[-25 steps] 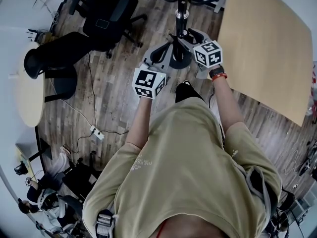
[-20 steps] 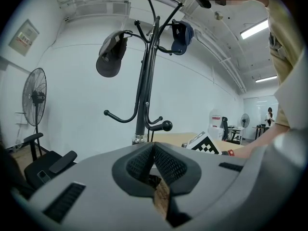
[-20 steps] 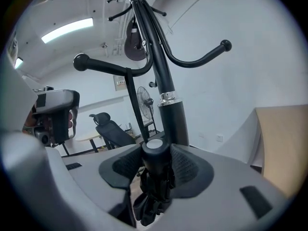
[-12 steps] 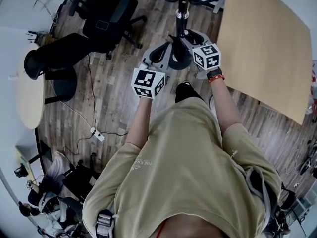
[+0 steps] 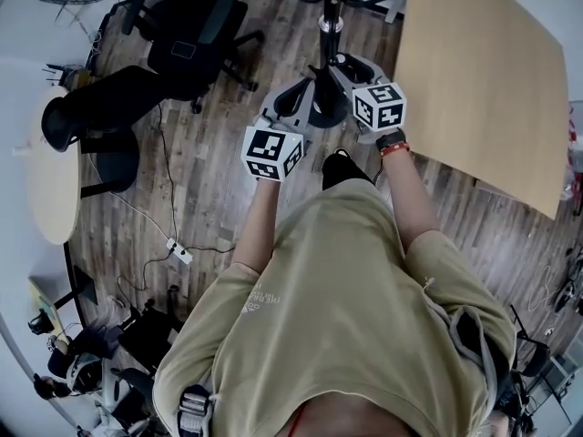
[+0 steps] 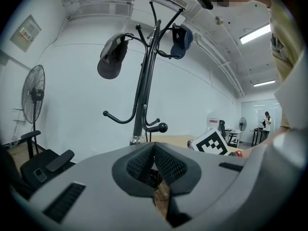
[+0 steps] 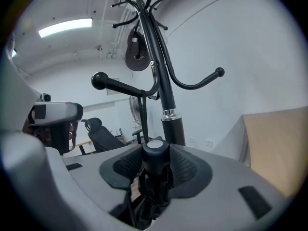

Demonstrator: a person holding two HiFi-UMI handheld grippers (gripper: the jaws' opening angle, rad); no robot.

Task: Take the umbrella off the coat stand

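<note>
Your right gripper (image 7: 156, 165) has just been closing its jaws and clamps the folded black umbrella (image 7: 155, 150). It stands upright between the pads, its round top poking above them. Your left gripper (image 6: 154, 160) has its jaws together on nothing. Just beyond the umbrella rises the stand (image 7: 162, 88) pole. A ball-tipped hook (image 7: 100, 80) juts up-left of your right gripper, and 1 hat (image 7: 137, 52) hangs higher.
</note>
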